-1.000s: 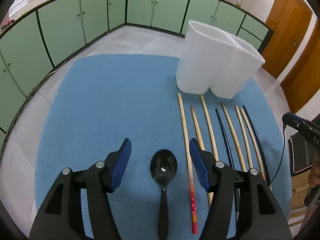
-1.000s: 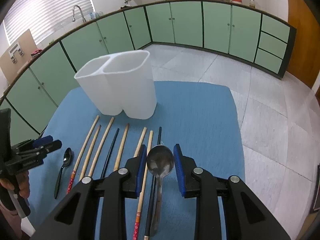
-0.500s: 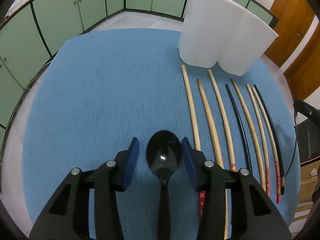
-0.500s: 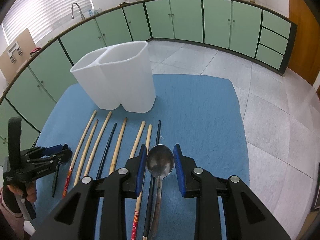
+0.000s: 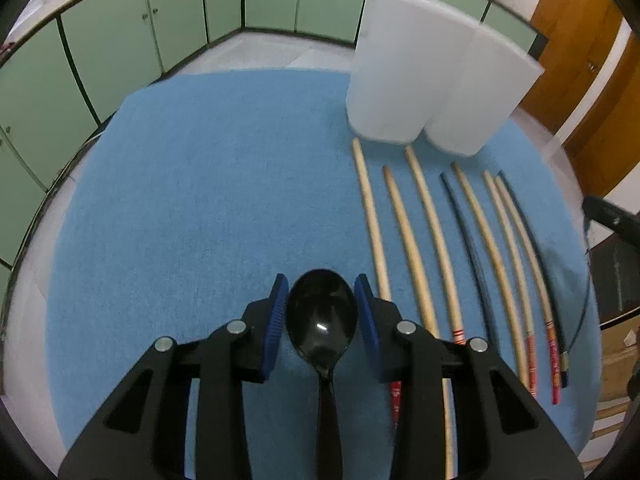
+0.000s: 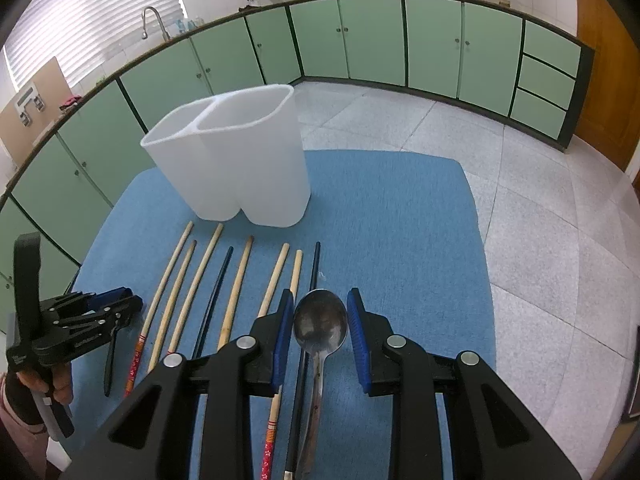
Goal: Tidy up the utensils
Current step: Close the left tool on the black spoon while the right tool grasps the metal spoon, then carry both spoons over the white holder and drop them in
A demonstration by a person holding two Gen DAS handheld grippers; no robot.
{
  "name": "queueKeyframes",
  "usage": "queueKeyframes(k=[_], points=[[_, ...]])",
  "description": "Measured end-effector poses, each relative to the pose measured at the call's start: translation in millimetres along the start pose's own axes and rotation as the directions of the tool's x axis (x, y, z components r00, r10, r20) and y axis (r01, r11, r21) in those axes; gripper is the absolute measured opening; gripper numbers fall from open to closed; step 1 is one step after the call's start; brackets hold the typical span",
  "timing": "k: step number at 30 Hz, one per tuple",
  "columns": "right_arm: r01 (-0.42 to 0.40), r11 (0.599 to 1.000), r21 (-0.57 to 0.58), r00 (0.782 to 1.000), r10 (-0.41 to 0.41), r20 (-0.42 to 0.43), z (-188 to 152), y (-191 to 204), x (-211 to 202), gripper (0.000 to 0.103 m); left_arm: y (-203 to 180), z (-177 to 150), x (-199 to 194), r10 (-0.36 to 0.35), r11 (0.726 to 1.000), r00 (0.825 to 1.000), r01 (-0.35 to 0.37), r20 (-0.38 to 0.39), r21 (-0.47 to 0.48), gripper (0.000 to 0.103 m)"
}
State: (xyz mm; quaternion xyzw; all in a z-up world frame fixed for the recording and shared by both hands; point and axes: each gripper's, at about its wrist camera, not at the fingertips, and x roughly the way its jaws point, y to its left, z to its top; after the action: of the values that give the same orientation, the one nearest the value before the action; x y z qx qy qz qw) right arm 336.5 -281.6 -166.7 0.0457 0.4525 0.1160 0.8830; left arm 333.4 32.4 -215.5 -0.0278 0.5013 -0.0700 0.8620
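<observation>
Blue mat (image 6: 392, 208), white two-compartment holder (image 6: 244, 168), chopsticks, two spoons, two grippers.

The mat's far right part beyond the holder is left open, and bare blue is seen left of the chopstick row in the left wrist view. The holder is stood upright at the mat's far side; the row of chopsticks (image 6: 236, 284) (wooden and black, tips pointed toward it) is laid flat just before it. The left gripper (image 5: 321, 300) is held low, its pads closed against the bowl of the black spoon (image 5: 322, 320). The right gripper (image 6: 320, 316) is likewise pinched on the metal spoon (image 6: 320, 326), beside the rightmost black chopstick (image 6: 315, 268).
</observation>
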Motion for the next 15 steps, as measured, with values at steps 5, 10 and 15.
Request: queueKeyframes(k=[5,10,15], points=[[-0.016,1.000,0.004,0.998,0.016,0.059,2,-1,-17,0.027,0,3,-31,-0.010,1.000,0.992,0.010,0.125,-0.002,0.033],[-0.017,1.000,-0.017,0.994,0.018,0.108,7,2,-34,0.027,2,6,-59,-0.011,0.999,0.974,0.018,0.227,-0.029,0.032],[-0.009,0.999,-0.038,0.990,0.014,0.140,11,7,-45,0.027,-1,7,-74,0.010,0.999,0.960,0.000,0.280,-0.036,0.032]])
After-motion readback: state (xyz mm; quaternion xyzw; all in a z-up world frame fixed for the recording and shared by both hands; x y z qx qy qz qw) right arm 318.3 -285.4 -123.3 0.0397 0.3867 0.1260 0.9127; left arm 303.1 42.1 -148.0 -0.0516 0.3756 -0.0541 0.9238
